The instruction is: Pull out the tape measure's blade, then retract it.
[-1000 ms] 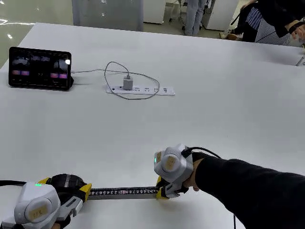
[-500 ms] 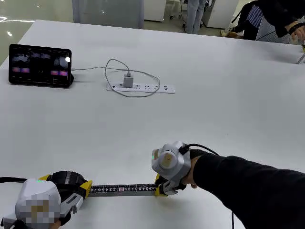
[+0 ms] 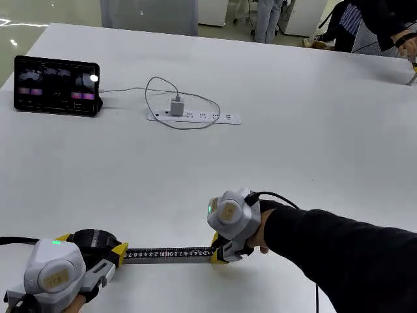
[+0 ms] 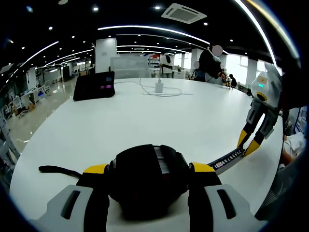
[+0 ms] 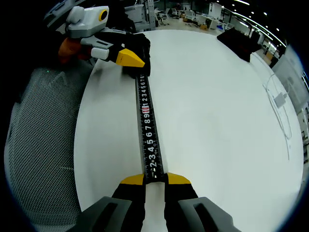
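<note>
A black tape measure case point(image 3: 98, 237) sits at the near left of the white table point(image 3: 293, 150), and my left gripper point(image 3: 92, 244) is shut on it, one yellow-tipped jaw on each side. In the left gripper view the case point(image 4: 147, 176) sits between the jaws of my left gripper point(image 4: 149, 169). The dark numbered blade point(image 3: 166, 252) lies flat on the table, drawn out to the right. My right gripper point(image 3: 217, 255) is shut on the blade's end. In the right gripper view the blade point(image 5: 147, 130) runs from my right gripper point(image 5: 155, 179) up to the case point(image 5: 140, 48).
A dark tablet point(image 3: 57, 77) stands at the far left. A white power strip point(image 3: 195, 117) with a plugged charger and looped cable lies behind the work. People point(image 3: 384, 26) are at the far right edge. A black cord point(image 3: 13, 241) trails from the left gripper.
The head camera has tilted, shifting the whole picture. My right gripper has edged slightly left toward the case, so a little less blade shows. The left gripper keeps hold of the case.
</note>
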